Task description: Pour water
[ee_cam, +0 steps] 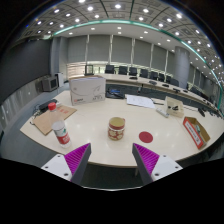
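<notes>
Gripper point(112, 160) held high over a pale table point(100, 125), fingers apart and holding nothing.

A jar point(117, 127) with a dark lid and label stands upright well beyond the fingers, roughly in line with the gap between them; a bottle with a red cap point(62, 132) stands beyond the left finger, near a wooden board point(48, 120) carrying a small red cup point(52, 106). A red disc point(146, 136) lies flat beyond the right finger. Which vessel holds the water cannot be told. Either looks rigid, smooth and probably slippery, heavier if full; a grip across the mid-body, below the cap, seems safest, since squeezing near the top risks tipping.
</notes>
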The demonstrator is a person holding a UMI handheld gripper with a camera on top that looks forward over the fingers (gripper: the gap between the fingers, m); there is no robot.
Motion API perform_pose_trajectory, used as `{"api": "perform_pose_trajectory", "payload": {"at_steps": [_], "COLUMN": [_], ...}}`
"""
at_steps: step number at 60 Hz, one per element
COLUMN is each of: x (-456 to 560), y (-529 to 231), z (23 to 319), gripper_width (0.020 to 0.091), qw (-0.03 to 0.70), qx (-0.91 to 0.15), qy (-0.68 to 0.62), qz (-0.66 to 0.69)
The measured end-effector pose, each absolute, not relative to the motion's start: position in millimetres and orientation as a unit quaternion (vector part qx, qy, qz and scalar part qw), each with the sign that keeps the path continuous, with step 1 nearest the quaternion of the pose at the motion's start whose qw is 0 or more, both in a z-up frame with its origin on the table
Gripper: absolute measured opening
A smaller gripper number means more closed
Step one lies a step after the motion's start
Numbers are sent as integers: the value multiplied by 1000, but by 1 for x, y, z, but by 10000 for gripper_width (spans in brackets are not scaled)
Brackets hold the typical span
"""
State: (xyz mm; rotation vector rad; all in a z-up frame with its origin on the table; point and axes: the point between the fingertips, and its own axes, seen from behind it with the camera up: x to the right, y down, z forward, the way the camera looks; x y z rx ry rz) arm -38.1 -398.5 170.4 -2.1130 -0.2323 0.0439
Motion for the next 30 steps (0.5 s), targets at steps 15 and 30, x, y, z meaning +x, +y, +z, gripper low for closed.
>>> {"api": "perform_pose_trajectory", "payload": {"at_steps": [15, 30], "x": [-195, -276], "y": [-393, -332], "z": [118, 99], "gripper_width": [863, 854], "qw": [500, 549], "qx": [-857, -829], "qy": [-110, -87], "qz": [66, 61]}}
